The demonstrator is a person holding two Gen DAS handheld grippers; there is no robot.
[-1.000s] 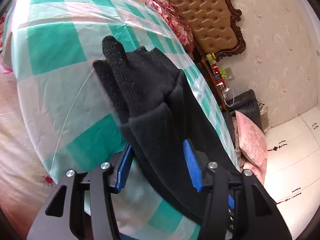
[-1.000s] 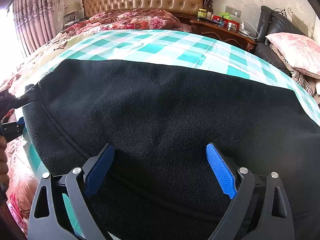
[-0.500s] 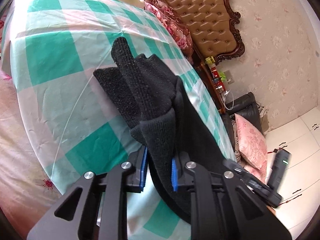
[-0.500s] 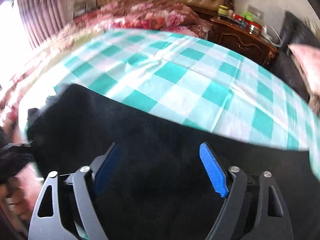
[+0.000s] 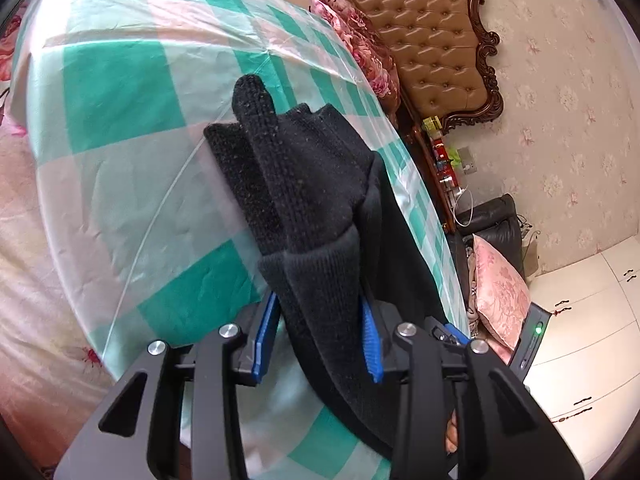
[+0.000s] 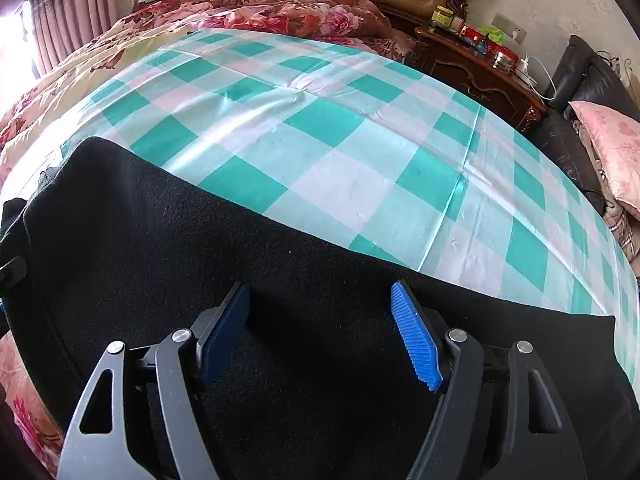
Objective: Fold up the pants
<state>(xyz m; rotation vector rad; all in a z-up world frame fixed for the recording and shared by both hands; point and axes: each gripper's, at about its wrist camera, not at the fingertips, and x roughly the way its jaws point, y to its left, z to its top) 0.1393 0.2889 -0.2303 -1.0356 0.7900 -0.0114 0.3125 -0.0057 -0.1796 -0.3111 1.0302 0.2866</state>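
Observation:
Black fleece pants [image 6: 208,264] lie across the near edge of a bed covered with a green-and-white checked sheet [image 6: 328,120]. In the left wrist view the ribbed cuff end of the pants [image 5: 304,184] is bunched up, and my left gripper [image 5: 318,340] has its blue pads on either side of the cuff fold, jaws part-way apart with the cloth between them. In the right wrist view my right gripper [image 6: 320,336] is open, its blue pads wide apart just over the flat pants fabric, holding nothing.
A tufted brown headboard [image 5: 432,36] and a floral quilt [image 6: 272,8] are at the bed's head. A dark wooden nightstand [image 6: 476,64] with small items, a black chair with a pink pillow [image 6: 608,148] and white cabinets [image 5: 580,344] stand beside the bed.
My left gripper closed tight on the cuff half a second ago and has since opened partly. The right gripper drew back toward the pants' near edge, showing more sheet.

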